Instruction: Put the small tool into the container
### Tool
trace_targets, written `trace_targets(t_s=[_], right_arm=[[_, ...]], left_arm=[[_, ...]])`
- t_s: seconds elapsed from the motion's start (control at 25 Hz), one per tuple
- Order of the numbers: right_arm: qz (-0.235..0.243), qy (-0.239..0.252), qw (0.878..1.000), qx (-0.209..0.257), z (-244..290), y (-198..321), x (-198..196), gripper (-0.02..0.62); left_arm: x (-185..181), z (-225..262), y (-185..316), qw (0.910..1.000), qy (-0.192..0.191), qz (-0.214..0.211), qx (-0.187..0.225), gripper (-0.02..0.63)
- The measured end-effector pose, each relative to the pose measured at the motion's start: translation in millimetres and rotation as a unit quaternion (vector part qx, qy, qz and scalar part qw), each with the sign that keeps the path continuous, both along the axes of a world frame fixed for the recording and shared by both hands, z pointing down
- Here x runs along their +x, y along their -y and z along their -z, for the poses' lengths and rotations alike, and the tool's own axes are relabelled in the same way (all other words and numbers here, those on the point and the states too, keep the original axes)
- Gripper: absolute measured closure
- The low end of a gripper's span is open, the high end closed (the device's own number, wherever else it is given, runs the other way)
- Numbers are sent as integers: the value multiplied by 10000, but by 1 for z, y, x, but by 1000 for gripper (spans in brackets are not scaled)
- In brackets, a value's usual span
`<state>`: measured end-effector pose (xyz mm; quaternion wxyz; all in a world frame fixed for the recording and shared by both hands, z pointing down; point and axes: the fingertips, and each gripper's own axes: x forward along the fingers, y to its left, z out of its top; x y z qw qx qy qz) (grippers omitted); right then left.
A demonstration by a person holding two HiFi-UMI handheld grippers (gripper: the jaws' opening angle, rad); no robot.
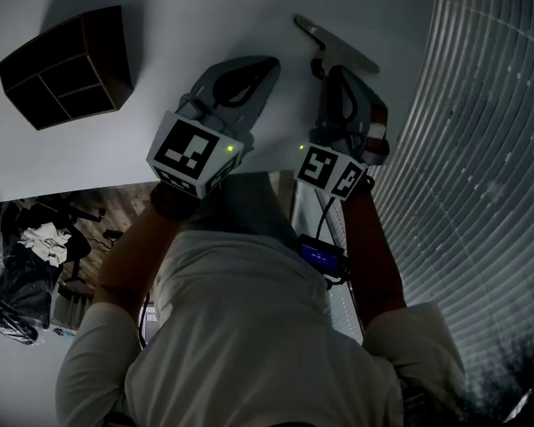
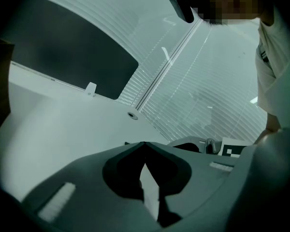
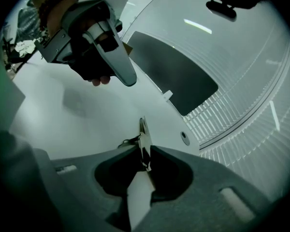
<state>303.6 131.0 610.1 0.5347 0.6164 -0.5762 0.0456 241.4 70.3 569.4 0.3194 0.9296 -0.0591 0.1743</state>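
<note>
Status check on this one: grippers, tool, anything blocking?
Copy: left gripper shut, empty; right gripper shut on small tool. Not yet in container; left gripper sits between them.

**Item 1: small tool** [image 1: 336, 44]. Flat, narrow strip of grey metal.
- Head view: sits at 1 o'clock over the white table [image 1: 187, 25]. Its long axis runs from 10 o'clock to 4 o'clock.
- Right gripper view: seen edge-on, standing thin and upright, pointing away toward 12 o'clock.
- State: clamped at its near end between the jaws of the right gripper [image 3: 144, 151], with the far end projecting free.
- Contact with the tabletop cannot be told.

**Item 2: container** [image 1: 64, 66]. Dark brown open-topped box, roughly square, with inner partitions dividing it into several compartments.
- Compartments look empty.
- Stands flat on the table at 10 o'clock in the head view, turned slightly askew.
- Lies well apart from the tool, at its 9 o'clock.
</note>
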Motion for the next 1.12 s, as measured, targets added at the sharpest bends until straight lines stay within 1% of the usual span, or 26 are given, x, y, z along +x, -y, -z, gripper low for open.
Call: trace_targets(t_s=[0.36,0.6,0.88,1.12], right_arm=[[-26,-246,9996,150,11,1,5,568],[-59,-294,9994,147,19,-2,4,581],[-60,-344,9991,235,34,2,3,584],[8,-408,9983,405,55,14,-1,584]], left_arm=[[-9,9,4,9999,-85,110,72,604],[-14,17,6,9997,-138,144,122,604],[-15,30,8,9995,-224,144,162,604],[-19,45,14,9990,-322,178,254,604]])
